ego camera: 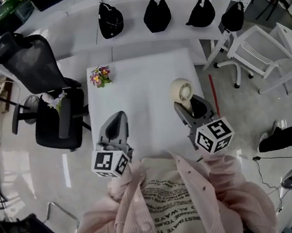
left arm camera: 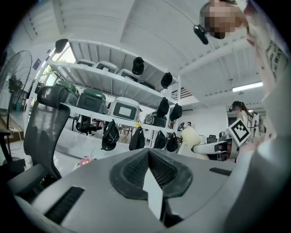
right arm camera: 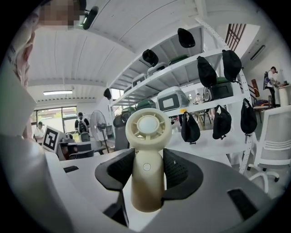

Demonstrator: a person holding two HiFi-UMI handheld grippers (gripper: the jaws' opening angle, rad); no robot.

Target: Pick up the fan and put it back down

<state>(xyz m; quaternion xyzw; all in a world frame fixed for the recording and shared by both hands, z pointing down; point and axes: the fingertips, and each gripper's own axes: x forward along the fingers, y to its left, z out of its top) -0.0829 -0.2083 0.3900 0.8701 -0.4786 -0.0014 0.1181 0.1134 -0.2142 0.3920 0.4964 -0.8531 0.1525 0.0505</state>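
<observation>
Cream fan (right arm camera: 148,127) clamped in right gripper (right arm camera: 148,167).

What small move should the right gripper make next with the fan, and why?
I would probably lower the fan straight down onto the white table. The right gripper is shut on its handle. The fan stands upright and seems to hang clear above the tabletop, so only setting it down remains.
</observation>
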